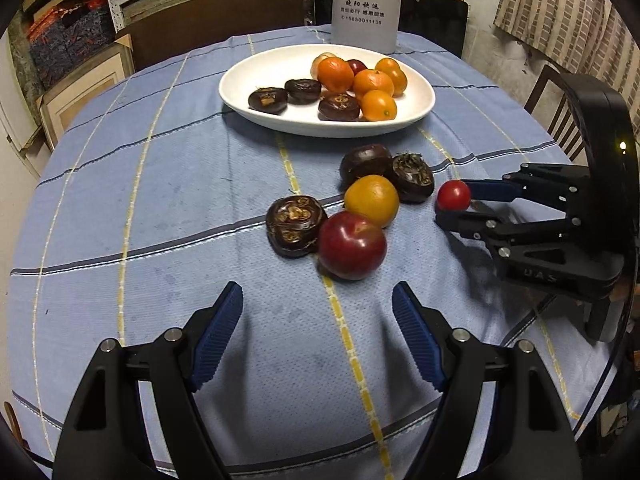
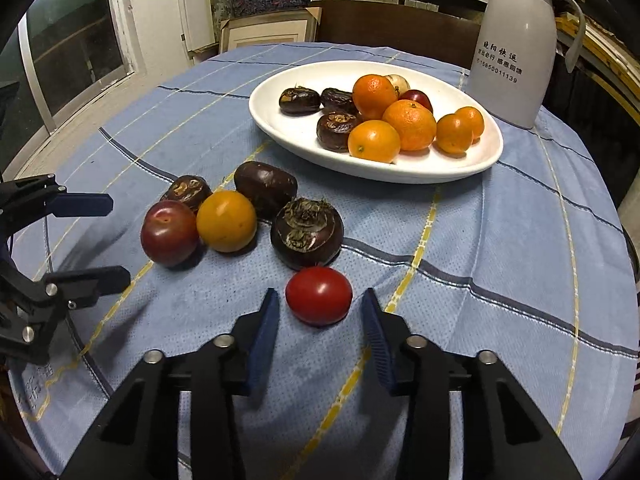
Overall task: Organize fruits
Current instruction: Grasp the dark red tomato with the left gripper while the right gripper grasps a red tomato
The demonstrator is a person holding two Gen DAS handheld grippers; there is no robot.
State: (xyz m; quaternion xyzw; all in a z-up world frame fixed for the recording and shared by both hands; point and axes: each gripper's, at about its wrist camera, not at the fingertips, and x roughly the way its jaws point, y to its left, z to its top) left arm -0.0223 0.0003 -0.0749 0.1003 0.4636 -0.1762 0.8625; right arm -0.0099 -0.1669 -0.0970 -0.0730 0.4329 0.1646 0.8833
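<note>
Now red tomato (image 2: pixel 319 295) just between right gripper (image 2: pixel 319 312) pads, untouched.

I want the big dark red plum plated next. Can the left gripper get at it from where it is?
Probably yes. The left gripper is open, and the large dark red plum lies just ahead of it, with bare blue checked tablecloth between.
</note>
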